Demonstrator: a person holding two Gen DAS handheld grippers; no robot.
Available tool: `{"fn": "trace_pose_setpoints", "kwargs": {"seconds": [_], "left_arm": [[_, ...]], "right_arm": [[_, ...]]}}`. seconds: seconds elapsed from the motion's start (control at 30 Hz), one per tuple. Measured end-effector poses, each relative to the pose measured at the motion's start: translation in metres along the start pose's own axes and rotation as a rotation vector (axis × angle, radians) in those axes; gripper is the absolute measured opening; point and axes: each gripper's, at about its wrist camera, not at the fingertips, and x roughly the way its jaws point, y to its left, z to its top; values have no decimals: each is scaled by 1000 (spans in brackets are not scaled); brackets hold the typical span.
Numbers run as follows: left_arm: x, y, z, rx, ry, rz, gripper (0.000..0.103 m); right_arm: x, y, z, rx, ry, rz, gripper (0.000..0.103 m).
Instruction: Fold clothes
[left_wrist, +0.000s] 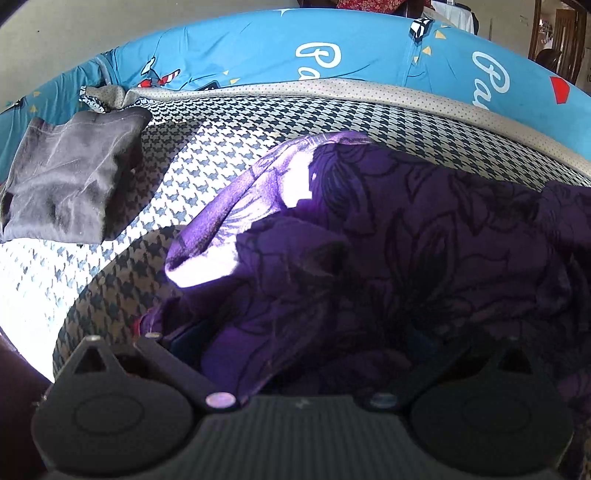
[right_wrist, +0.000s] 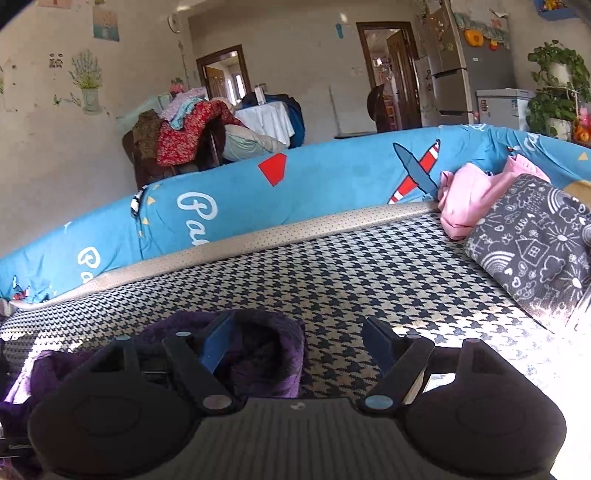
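Note:
A purple floral garment (left_wrist: 424, 240) lies bunched on the houndstooth bed cover (left_wrist: 229, 122) and fills the lower right of the left wrist view. It is heaped over my left gripper (left_wrist: 299, 332). The linkage of that gripper stands spread wide. One blue pad (left_wrist: 181, 341) shows at the left, and the other finger is hidden under the cloth. In the right wrist view an edge of the purple garment (right_wrist: 258, 350) lies against the left finger. My right gripper (right_wrist: 295, 332) is open, with nothing pressed between its blue pads (right_wrist: 376, 343).
A folded grey garment (left_wrist: 66, 184) lies at the far left of the bed. A blue printed bolster (right_wrist: 295, 184) runs along the far edge. A pink garment (right_wrist: 469, 199) and a grey doodle-print blanket (right_wrist: 535, 243) sit at the right. Beyond are a chair piled with clothes (right_wrist: 184, 136) and doorways.

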Motion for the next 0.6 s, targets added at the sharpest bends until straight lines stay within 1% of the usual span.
{"fn": "trace_pose_setpoints", "kwargs": {"seconds": [0.07,0.17,0.23,0.4,0.5,0.6], "left_arm": [[-1,2,-4,-19,16,-6,103],[-2,2,-8,-25,20,-13,103],[-3,1,-8,-18,23,-15,103],[-5,4,-10,-21,32,-38,103],[-6,4,-11,-22,28,-40,103],[-6,5,-11,-32,32,-43,103]], "right_arm": [[-4,8,3,-35,-36,34,82],[0,24,5,-98,-54,88,85],[9,38,6,-156,-39,114,85],[39,67,2,-375,26,188,85],[57,77,-4,-483,61,259,86],[71,84,-14,-551,93,341,86]]}}
